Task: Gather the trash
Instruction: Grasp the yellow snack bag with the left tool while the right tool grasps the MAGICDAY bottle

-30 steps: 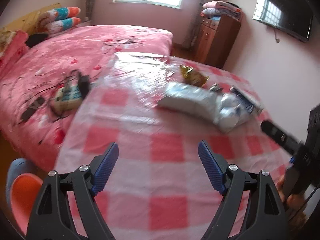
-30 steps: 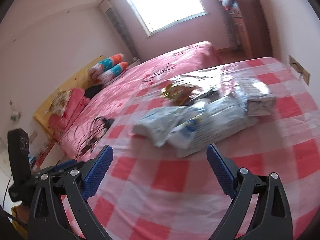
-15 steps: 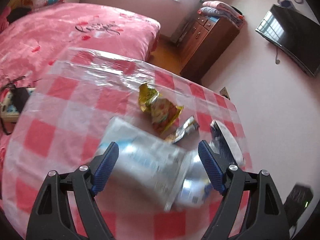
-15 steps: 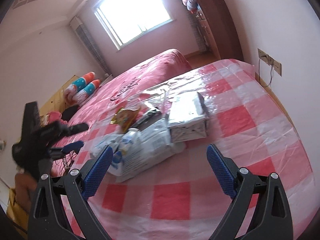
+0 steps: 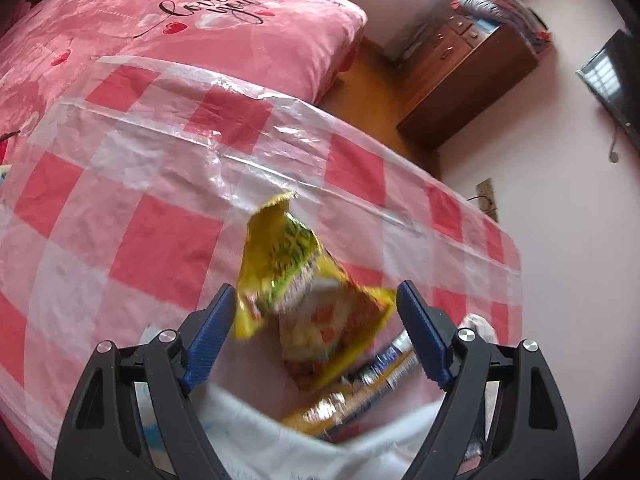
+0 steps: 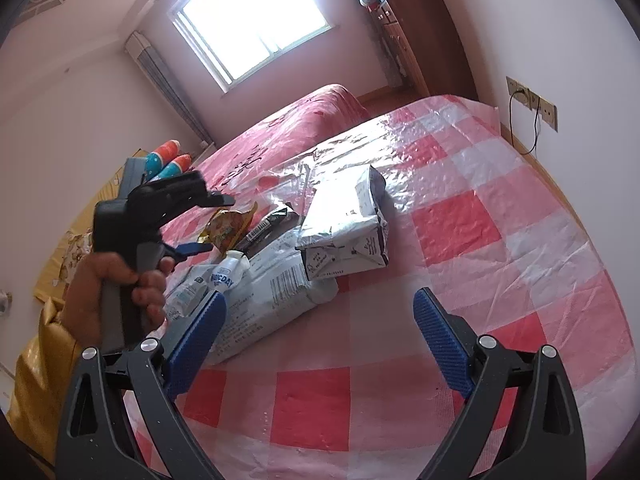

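A pile of trash lies on the red-checked table [image 6: 460,224]. A crumpled yellow snack bag [image 5: 308,292] sits between the open fingers of my left gripper [image 5: 316,300], with a striped dark wrapper [image 5: 380,372] and a white plastic bag [image 5: 288,436] below it. In the right wrist view the left gripper [image 6: 204,224] hovers over the yellow bag [image 6: 228,228]. My right gripper [image 6: 320,312] is open and empty, in front of a white printed bag [image 6: 272,292], a small white bottle [image 6: 228,272] and a grey carton [image 6: 348,228].
A clear plastic sheet [image 5: 168,148] covers the table. A pink bed [image 5: 180,28] lies beyond it, a brown dresser [image 5: 468,76] stands by the wall, and a wall socket with a cable [image 6: 532,104] is at the table's right side.
My left gripper has moved forward and down over the pile until the yellow snack bag lies between its open fingers. My right gripper has shifted slightly closer to the pile.
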